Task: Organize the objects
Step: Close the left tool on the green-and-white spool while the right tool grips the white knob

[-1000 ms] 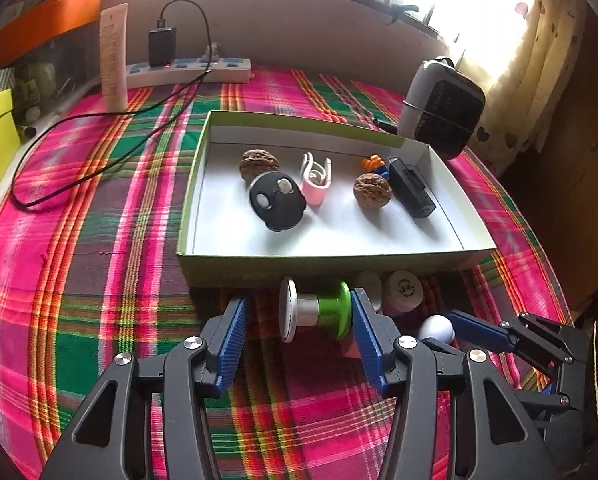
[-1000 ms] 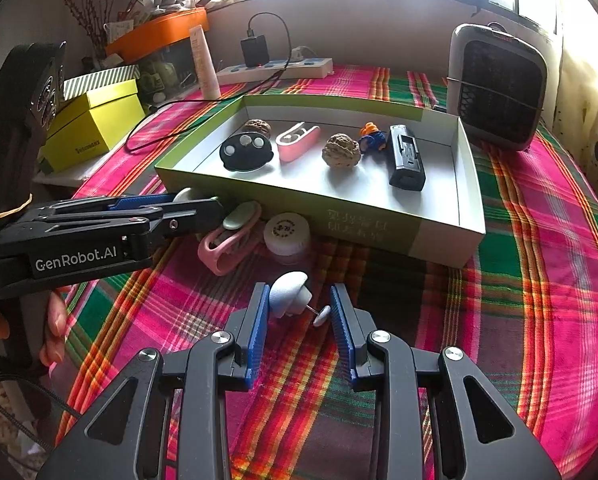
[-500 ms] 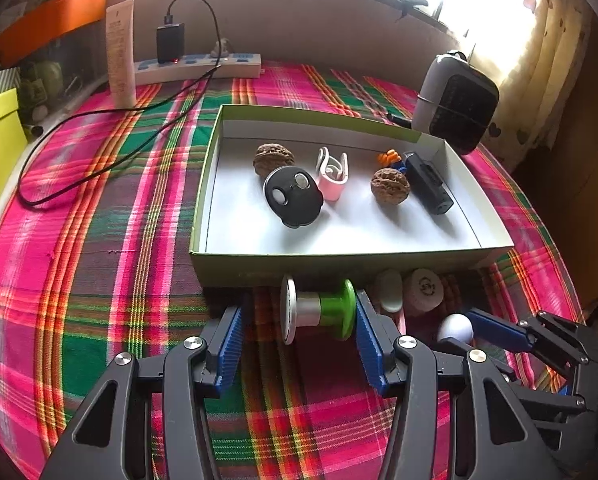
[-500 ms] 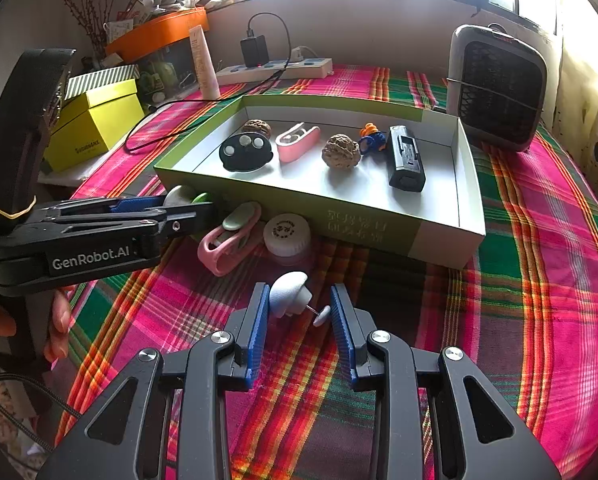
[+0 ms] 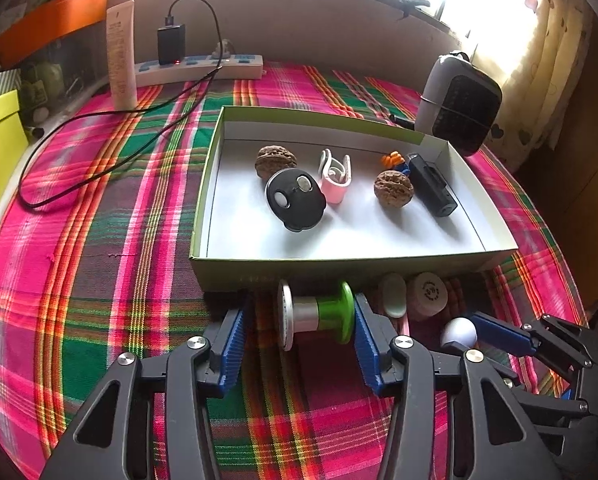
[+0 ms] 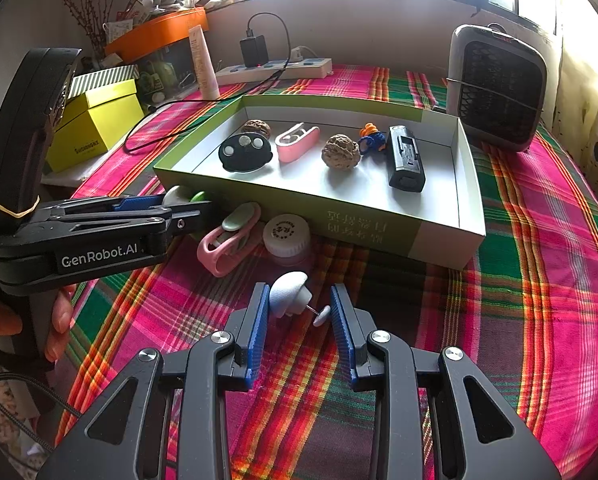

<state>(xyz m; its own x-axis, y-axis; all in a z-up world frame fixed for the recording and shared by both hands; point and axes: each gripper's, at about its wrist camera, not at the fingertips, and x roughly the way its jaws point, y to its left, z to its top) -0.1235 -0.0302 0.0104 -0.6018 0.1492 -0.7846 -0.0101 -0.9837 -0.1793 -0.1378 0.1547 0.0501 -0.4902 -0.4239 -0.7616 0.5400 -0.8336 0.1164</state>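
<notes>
Left gripper (image 5: 297, 334) jaws wide around a green spool (image 5: 317, 314), right gripper (image 6: 299, 322) jaws wide around a white knob (image 6: 289, 294), tray (image 5: 335, 266) behind on the plaid surface (image 5: 99, 260)

Over the last second the left gripper (image 5: 299, 334) has shifted to its left along the front of the green-rimmed box (image 5: 339, 270), so that in the left wrist view the box and its contents have slid rightward and the power strip (image 5: 199, 70) and black charger (image 5: 171, 44) sit nearer the centre of the back wall. The green-and-white spool (image 5: 317, 316) has kept its place between the jaws, its green flange against the right one and a gap at the left one. In the right wrist view the left gripper (image 6: 187, 216) has drawn back leftward from the pink clip (image 6: 229, 240), uncovering more of the spool (image 6: 183, 196).
</notes>
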